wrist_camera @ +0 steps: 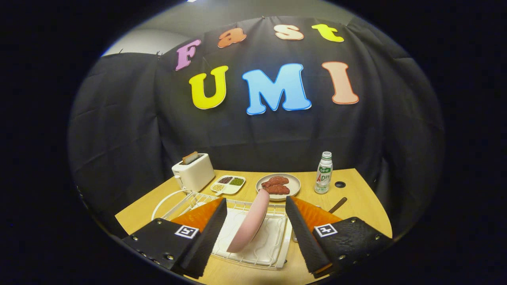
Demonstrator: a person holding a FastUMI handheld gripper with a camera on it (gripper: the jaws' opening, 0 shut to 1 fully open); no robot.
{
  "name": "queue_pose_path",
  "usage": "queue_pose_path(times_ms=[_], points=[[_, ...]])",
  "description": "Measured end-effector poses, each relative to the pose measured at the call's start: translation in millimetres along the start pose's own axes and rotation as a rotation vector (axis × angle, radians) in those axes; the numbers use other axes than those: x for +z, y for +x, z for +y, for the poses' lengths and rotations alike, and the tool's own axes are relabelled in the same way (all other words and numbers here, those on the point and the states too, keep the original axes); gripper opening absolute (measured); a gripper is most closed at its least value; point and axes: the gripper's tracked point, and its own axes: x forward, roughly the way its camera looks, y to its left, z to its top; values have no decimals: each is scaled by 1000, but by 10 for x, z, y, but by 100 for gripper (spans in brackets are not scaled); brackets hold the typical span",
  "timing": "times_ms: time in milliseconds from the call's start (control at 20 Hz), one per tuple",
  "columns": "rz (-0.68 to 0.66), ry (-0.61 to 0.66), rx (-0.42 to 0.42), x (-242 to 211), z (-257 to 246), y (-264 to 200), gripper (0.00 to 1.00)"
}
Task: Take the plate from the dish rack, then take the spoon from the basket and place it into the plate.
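Step one underway: claw (pixel 255 233) hovering with fingers apart, straddling pink plate (pixel 249 225) standing on edge in white dish rack (pixel 273 259) on counter (pixel 356 198). Next, judging: lowering, then clamping plate's rim squarely before lifting.

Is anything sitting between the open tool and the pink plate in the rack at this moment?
Nothing visible does. The pink plate stands on edge in the white dish rack, in the gap between the open tool's two fingers, with neither finger touching it. The toaster, bottle and food plate stand well beyond.
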Motion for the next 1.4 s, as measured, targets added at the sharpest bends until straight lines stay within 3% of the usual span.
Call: queue_pose_path(times_ms=[200,250,300,500,600,650,800,850,950,1050,1150,1400], points=[[130,27,1,-133,-19,369,88],[159,36,1,-180,-22,460,77],[199,39,1,-245,-24,512,74],[318,74,-2,-424,-7,695,75],[357,86,-3,-503,23,772,66],[374,88,-7,-546,30,771,67],[398,83,-25,-608,18,813,70],[405,85,-25,-637,30,842,56],[418,90,-35,-656,1,851,53],[432,77,-99,-671,-123,840,53],[433,74,-99,-666,-92,828,39],[437,3,-115,-631,-58,811,39]])
